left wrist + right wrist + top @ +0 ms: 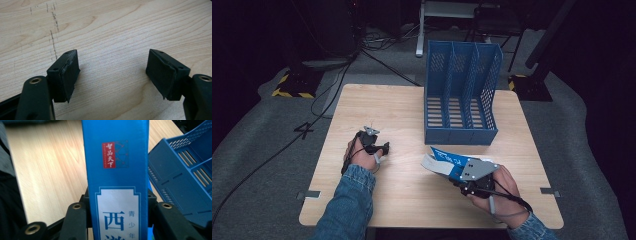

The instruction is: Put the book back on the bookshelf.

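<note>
Right gripper (451, 172) clamped on the spine of a thin blue paperback book (115, 170), held above the pale wooden table (377, 105) near the blue plastic three-slot file rack (462, 95); left gripper (112, 72) gaping, empty; next, likely carry and slot it upright.

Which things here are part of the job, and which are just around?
In the job:
blue book, clamped in the right gripper
blue file rack

Just around:
left gripper, open over bare table
floor cables
</note>
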`<state>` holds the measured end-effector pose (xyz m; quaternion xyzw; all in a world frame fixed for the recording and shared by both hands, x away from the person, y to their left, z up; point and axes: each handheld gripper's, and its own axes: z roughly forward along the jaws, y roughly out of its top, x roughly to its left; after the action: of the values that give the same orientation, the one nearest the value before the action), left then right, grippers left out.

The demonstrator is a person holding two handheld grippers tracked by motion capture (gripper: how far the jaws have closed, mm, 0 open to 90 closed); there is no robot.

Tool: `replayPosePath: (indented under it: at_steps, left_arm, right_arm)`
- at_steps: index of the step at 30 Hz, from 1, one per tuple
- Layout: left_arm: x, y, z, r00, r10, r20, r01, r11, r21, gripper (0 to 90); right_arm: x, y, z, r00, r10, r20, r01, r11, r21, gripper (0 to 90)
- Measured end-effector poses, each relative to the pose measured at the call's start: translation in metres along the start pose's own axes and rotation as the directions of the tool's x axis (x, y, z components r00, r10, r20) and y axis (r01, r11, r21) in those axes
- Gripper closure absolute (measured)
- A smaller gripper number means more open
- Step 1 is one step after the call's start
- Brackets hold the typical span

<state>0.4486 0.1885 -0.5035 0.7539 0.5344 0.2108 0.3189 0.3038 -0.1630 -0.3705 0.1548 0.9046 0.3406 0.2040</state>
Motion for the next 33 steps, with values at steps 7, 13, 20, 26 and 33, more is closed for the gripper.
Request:
replayPosePath:
  at_steps: [7,13,20,26,33]
  left_arm:
    - [0.000,0.000,0.000,1.0000,0.000,-0.001,0.000,1.0000,-0.001,26.5]
    - [0.000,0.000,0.000,1.0000,0.000,0.001,0.000,1.0000,0.001,26.5]
    - [0.000,0.000,0.000,1.0000,0.000,0.001,0.000,1.0000,0.001,26.5]
    - [0.000,0.000,0.000,1.0000,0.001,0.001,-0.001,1.0000,0.001,26.5]
    - [0.000,0.000,-0.001,1.0000,0.000,0.004,0.000,1.0000,0.003,26.6]
  right_arm:
    - [-0.018,0.006,-0.020,0.9912,0.108,-0.077,-0.115,0.989,-0.089,61.2]
    - [-0.036,0.005,-0.035,0.9686,0.207,-0.138,-0.229,0.958,-0.170,61.3]
    - [-0.052,0.003,-0.046,0.9477,0.269,-0.171,-0.304,0.926,-0.226,61.4]
    - [-0.067,0.005,-0.052,0.9240,0.322,-0.206,-0.371,0.887,-0.274,61.5]
    - [-0.079,0.012,-0.050,0.9080,0.354,-0.224,-0.412,0.851,-0.326,61.5]
